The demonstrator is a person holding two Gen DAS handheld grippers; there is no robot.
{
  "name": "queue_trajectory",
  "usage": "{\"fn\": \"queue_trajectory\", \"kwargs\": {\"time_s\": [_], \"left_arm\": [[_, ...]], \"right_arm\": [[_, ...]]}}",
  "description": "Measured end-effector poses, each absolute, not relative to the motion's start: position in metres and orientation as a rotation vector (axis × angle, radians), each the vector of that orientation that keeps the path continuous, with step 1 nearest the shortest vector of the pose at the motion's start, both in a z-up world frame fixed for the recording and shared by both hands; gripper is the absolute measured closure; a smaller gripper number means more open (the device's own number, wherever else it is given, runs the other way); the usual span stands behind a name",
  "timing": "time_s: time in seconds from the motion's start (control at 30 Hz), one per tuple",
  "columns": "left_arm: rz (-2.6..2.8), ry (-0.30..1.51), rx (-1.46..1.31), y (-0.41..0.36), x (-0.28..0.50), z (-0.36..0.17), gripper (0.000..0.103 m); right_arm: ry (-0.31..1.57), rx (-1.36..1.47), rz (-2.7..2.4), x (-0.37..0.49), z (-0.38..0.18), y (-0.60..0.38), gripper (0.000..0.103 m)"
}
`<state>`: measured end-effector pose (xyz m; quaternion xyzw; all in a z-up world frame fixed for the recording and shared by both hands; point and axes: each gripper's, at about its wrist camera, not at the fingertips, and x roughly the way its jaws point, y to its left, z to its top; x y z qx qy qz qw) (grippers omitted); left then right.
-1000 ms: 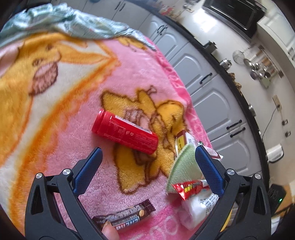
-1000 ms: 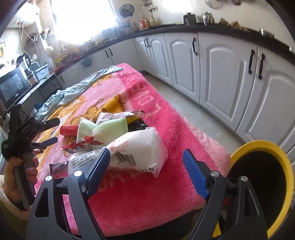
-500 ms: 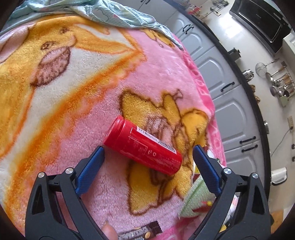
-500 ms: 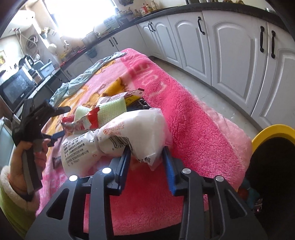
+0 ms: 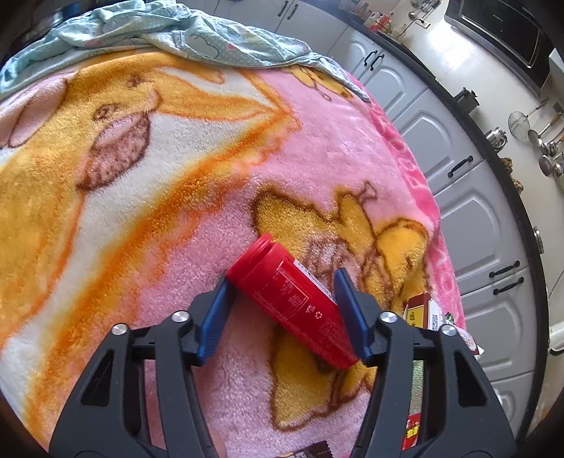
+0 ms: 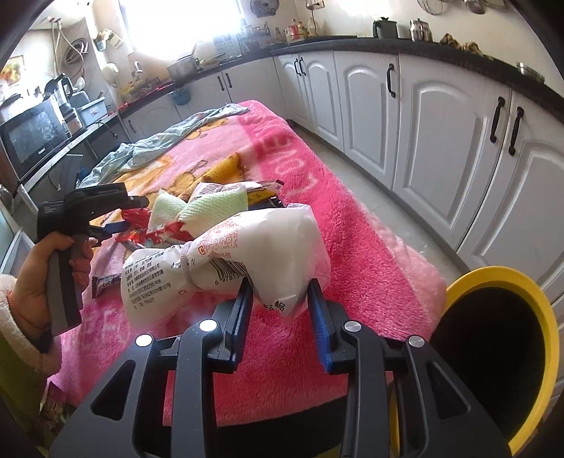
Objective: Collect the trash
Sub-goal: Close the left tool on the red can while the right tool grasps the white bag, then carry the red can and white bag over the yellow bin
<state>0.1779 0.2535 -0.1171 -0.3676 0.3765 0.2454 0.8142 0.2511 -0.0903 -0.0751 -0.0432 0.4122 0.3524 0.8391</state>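
Observation:
A red can (image 5: 296, 306) lies slantwise on the pink and yellow blanket (image 5: 141, 176). My left gripper (image 5: 282, 276) straddles it with jaws closing, and both blue pads touch the can. In the right wrist view, my right gripper (image 6: 280, 283) is shut on the lower edge of a crumpled white plastic bag (image 6: 261, 243) with printed text. That bag sits at the front of a trash pile. The left gripper (image 6: 135, 213), held in a person's hand, shows at the left of that view.
The pile holds a green mesh wrapper (image 6: 208, 204), a red snack wrapper (image 6: 148, 239) and a chocolate bar (image 6: 105, 282). A yellow-rimmed bin (image 6: 493, 273) stands at the bed's near right corner. A blue-green cloth (image 5: 176, 31) lies at the far end, with white cabinets (image 6: 440, 141) along the right.
My left gripper moved forward over the red can and its jaws closed in around it. My right gripper closed from wide open onto the white bag.

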Motion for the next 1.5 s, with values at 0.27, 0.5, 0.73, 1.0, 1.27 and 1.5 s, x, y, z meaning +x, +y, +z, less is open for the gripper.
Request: {"fn": "queue_trajectory", "kwargs": {"time_s": [0.27,0.5,0.73,1.0,1.27,1.5], "left_arm": [[0.481,0.78,-0.828,0.262,0.166,-0.12,0.073],[0.423,0.756,-0.85,0.262,0.153,-0.119,0.08],[0.336,0.712,-0.785,0.245,0.144,-0.098,0.081],[0.244,0.668,-0.696,0.216,0.145,-0.064,0.081],[0.162,0.639,-0.638,0.186,0.144,-0.04,0.081],[0.079,0.621,-0.593,0.152,0.146,-0.023,0.081]], "right_arm": [[0.833,-0.109,0.743,0.243,-0.062,-0.096,0.073],[0.832,-0.116,0.737,0.239,-0.061,-0.095,0.073],[0.813,-0.118,0.733,0.232,-0.055,-0.096,0.073],[0.789,-0.101,0.73,0.226,-0.044,-0.103,0.073],[0.754,-0.09,0.718,0.221,-0.031,-0.114,0.073],[0.72,-0.076,0.688,0.219,-0.018,-0.13,0.073]]}}
